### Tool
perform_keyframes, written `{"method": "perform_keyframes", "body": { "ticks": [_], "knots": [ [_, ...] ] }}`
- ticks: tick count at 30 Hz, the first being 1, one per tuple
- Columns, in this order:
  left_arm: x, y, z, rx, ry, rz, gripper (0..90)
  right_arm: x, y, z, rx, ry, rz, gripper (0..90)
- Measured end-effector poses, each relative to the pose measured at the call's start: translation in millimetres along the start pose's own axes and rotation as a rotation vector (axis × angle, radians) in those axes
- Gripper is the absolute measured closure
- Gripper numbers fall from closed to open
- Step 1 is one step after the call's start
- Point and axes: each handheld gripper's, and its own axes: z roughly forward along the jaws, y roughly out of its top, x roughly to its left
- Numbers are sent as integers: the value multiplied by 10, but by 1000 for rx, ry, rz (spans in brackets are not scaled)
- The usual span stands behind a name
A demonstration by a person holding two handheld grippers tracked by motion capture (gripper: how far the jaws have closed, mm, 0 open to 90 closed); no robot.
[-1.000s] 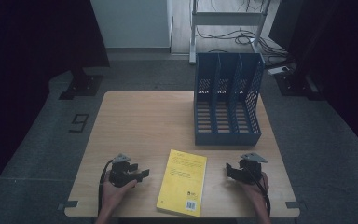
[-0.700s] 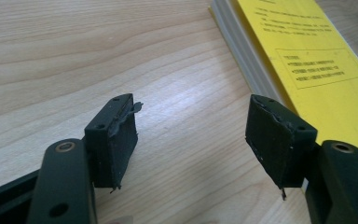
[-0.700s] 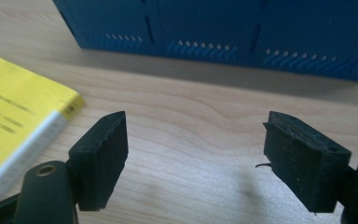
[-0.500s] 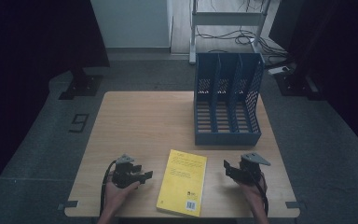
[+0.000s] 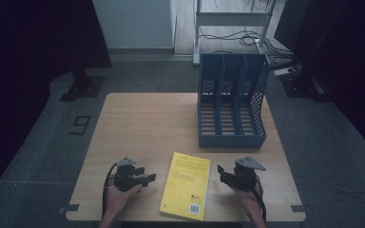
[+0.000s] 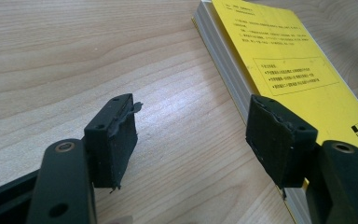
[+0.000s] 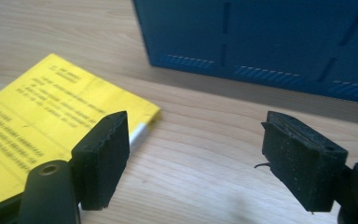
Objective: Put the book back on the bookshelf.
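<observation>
Both claws wide, empty: left gripper (image 5: 145, 178) and right gripper (image 5: 224, 174), its jaws just narrowed slightly, flank the book (image 5: 186, 184) to grab it; rack (image 5: 231, 107) beyond the right one.

Dim high view, brighter gripper views, perhaps slightly soft

A closed yellow book (image 5: 186, 185) lies flat near the table's front edge.

A large "9" (image 5: 80, 125) marks the floor left of the table (image 5: 142, 123).
</observation>
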Motion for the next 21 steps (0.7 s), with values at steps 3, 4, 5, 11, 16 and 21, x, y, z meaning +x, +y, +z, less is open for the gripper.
{"method": "perform_keyframes", "body": {
  "ticks": [3,4,5,11,16,21],
  "knots": [
    [-10,-1,5,1,0,3,332,70,-5,20,3,11,-15,225],
    [-12,-1,2,0,-1,3,332,92,-5,26,5,15,-19,225],
    [-12,-1,2,0,-1,3,332,116,-5,33,6,19,-27,225],
    [-14,6,-2,-5,-6,-3,332,225,-12,55,4,31,-48,225],
    [-30,6,8,-3,-10,1,332,319,-14,101,9,65,-49,225],
    [-30,10,-5,-8,-10,0,332,424,-23,151,18,99,-50,226]
  ]
}}
